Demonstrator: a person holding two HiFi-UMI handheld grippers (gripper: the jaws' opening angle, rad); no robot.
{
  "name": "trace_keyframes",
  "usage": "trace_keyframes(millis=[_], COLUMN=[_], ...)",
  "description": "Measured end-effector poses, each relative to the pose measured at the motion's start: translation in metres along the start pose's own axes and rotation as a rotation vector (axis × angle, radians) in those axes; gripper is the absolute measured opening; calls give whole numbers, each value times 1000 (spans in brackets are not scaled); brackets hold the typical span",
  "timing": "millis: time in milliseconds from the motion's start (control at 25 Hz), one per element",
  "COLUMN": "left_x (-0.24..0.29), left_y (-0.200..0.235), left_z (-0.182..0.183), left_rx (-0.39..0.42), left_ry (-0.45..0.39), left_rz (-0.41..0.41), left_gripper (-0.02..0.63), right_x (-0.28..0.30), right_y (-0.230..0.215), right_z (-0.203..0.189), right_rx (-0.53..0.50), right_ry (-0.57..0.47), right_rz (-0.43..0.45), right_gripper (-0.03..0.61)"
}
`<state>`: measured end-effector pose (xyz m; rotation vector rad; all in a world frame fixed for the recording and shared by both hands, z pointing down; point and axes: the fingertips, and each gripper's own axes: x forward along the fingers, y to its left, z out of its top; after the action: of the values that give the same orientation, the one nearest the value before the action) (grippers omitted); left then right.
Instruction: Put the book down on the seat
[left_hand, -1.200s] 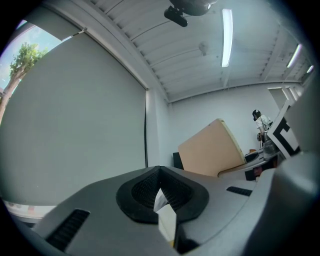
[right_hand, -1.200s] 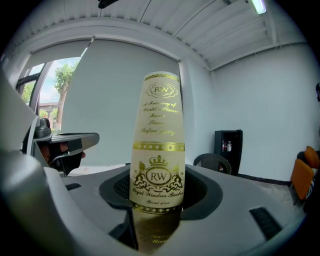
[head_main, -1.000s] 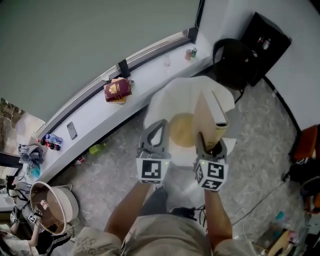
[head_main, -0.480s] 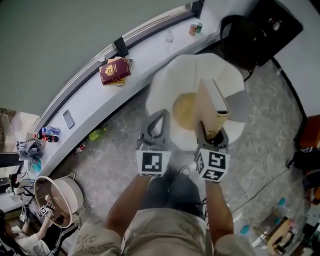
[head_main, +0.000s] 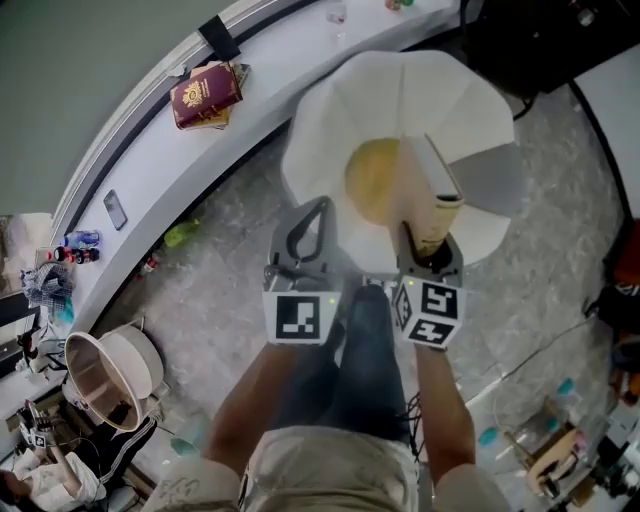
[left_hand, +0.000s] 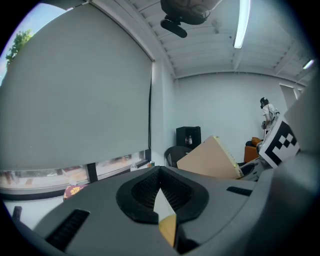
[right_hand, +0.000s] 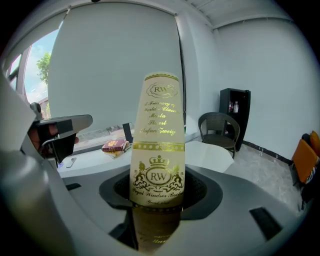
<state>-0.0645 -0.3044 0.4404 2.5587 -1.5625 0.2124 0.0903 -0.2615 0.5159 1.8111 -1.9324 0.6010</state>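
Right gripper (head_main: 428, 242) squeezes cream book (head_main: 418, 195) upright over white seat (head_main: 330, 140), frame middle. Left gripper (head_main: 320, 208) closed, empty, beside it.

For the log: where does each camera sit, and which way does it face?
Head view: on the person's head, looking steeply down at the white seat; forearms, legs, left gripper and right gripper show.
Left gripper view: on that gripper, facing the blind; its shut, empty jaws show.
Right gripper view: on that gripper, facing the same blind; jaws clamp the book.
All three show the book.
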Motion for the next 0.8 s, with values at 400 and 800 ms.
trace_keyframes(millis=[400,800], left_x=[65,98], left_y=[-13,-17], left_z=[-125,-236], left_rx=[-21,-48], left_ry=[149,243], left_rz=[41,103], left_gripper=[6,6], right_x=[97,189], right_y=[-38,-52], right_z=[-119,-233], right_rx=[1,-5], right_ry=[202,371], right_rz=[50,79], right_gripper=[219,219])
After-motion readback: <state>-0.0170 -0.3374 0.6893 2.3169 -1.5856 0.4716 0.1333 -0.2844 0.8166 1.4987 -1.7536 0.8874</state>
